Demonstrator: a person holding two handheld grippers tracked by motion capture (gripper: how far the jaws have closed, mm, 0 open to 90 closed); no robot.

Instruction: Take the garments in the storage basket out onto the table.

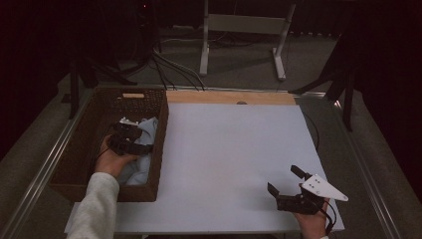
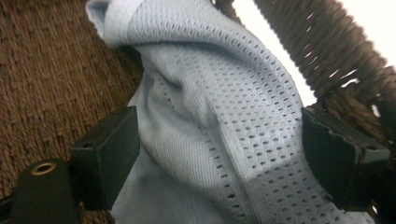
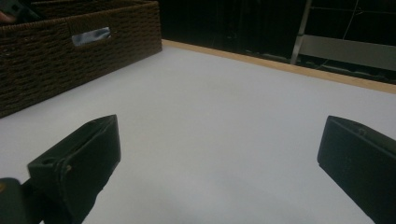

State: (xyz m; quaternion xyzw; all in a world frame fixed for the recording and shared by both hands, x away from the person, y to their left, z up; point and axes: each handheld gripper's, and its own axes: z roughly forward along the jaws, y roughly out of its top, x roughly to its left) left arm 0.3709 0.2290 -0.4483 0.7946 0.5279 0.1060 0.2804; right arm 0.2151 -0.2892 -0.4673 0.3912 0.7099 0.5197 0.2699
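Note:
A light blue perforated cloth (image 1: 148, 125) lies bunched in the right half of a dark wicker basket (image 1: 79, 144) at the table's left. My left gripper (image 1: 137, 138) reaches into the basket. In the left gripper view its jaws straddle a raised fold of the cloth (image 2: 224, 116), and the gripper (image 2: 219, 154) stands wide with the fabric filling the gap and not pinched. My right gripper (image 1: 284, 180) hovers open over the white table top (image 1: 229, 149) at the front right, and nothing lies between its jaws (image 3: 219, 154).
The basket wall (image 3: 70, 51), with a handle slot, rises at the left of the right gripper view. A wooden strip (image 1: 229, 97) runs along the table's far edge. Cables and a white frame (image 1: 244, 30) stand on the floor beyond.

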